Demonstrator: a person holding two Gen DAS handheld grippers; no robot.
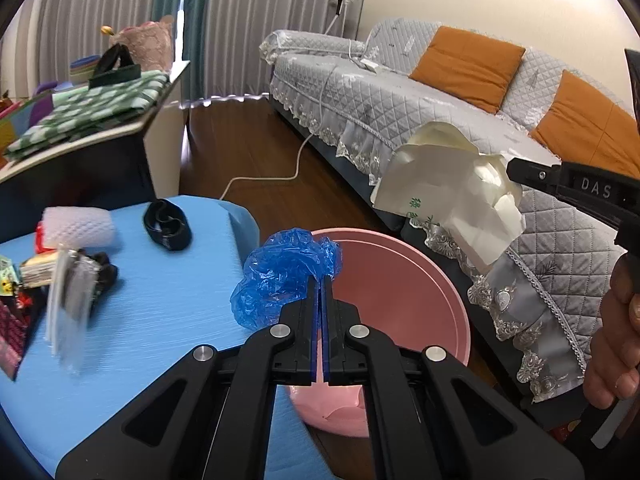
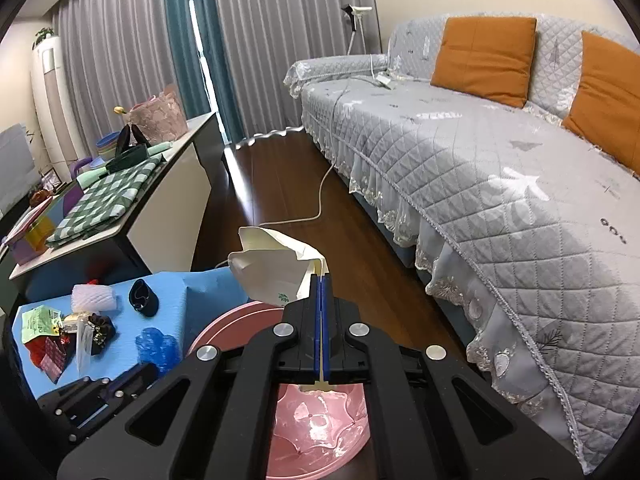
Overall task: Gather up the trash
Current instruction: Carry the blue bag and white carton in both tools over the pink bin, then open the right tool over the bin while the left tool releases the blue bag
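Left wrist view: both hand-held grippers carry trash at the pink bin.

The left hand-held gripper (image 1: 321,280) is clamped shut on a crumpled blue plastic bag (image 1: 280,276), at the edge of the blue surface (image 1: 160,308) beside the pink bin (image 1: 404,288). The right hand-held gripper (image 2: 322,280) is closed on a crumpled white paper bag (image 2: 276,268), above the bin. Other litter lies on the surface.
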